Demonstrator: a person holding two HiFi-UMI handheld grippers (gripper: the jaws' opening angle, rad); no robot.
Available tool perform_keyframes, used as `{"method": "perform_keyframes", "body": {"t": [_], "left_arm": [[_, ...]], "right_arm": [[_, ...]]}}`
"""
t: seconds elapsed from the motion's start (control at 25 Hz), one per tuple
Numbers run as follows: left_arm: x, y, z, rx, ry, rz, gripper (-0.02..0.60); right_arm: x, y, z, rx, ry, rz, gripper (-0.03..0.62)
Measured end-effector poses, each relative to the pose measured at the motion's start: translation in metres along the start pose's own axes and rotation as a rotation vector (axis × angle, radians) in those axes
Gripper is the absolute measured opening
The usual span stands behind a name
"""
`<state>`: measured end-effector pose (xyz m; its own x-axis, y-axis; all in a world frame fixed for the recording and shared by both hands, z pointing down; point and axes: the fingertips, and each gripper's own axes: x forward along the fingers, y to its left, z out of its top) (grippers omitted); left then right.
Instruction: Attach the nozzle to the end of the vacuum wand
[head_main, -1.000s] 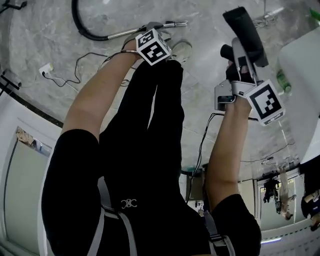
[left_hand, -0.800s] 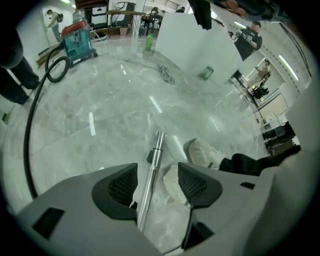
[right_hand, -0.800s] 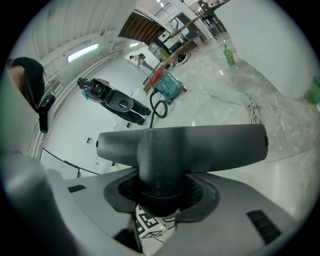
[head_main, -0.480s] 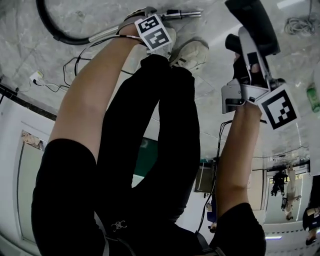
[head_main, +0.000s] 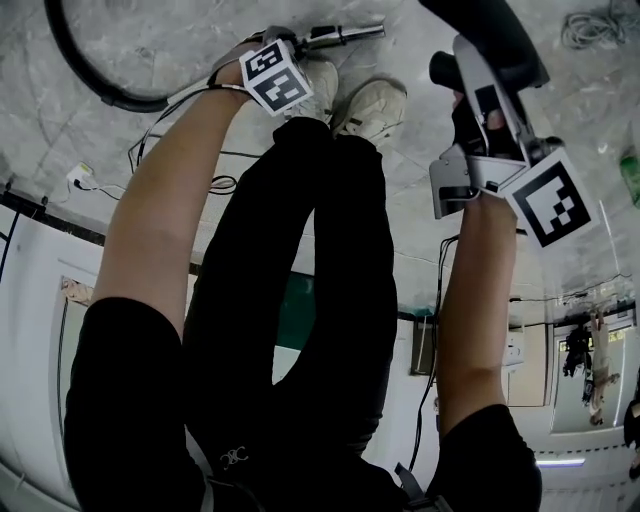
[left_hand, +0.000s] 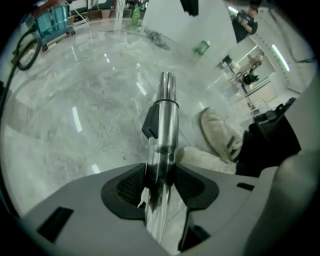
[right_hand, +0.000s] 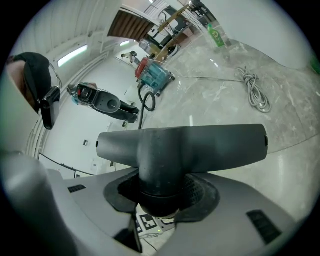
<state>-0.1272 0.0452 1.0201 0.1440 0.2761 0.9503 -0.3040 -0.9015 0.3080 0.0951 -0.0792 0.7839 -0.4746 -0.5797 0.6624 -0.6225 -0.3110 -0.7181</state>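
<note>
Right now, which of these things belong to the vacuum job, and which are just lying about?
Job: vacuum wand, on which the left tongs have just been closing; nozzle, gripped by the right tongs.
Lying about: green bottle, coiled cable, teal machine, floor socket.

Shiny metal vacuum wand (left_hand: 161, 125) with a black clip lies by the floor (left_hand: 90, 115), the left tongs (left_hand: 161, 186) just closing on it. Dark T-shaped nozzle (right_hand: 182, 145), neck gripped in the right tongs (right_hand: 162, 192).
</note>
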Motion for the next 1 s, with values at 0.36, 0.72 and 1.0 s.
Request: {"method": "perform_keyframes", "body": {"t": [0.36, 0.72, 1.0], "left_arm": [[-0.181, -0.039, 0.077, 0.046, -0.386, -0.116, 0.169], [-0.231, -0.058, 0.098, 0.106, -0.450, -0.121, 0.161], [-0.235, -0.072, 0.080, 0.150, -0.435, -0.162, 0.161]], "right_arm": [[-0.032, 0.043, 0.035, -0.040, -0.001, 0.091, 0.175], [-0.055, 0.088, 0.035, -0.040, 0.063, 0.228, 0.175], [-0.058, 0.116, 0.010, -0.232, 0.221, 0.464, 0.175]]}}
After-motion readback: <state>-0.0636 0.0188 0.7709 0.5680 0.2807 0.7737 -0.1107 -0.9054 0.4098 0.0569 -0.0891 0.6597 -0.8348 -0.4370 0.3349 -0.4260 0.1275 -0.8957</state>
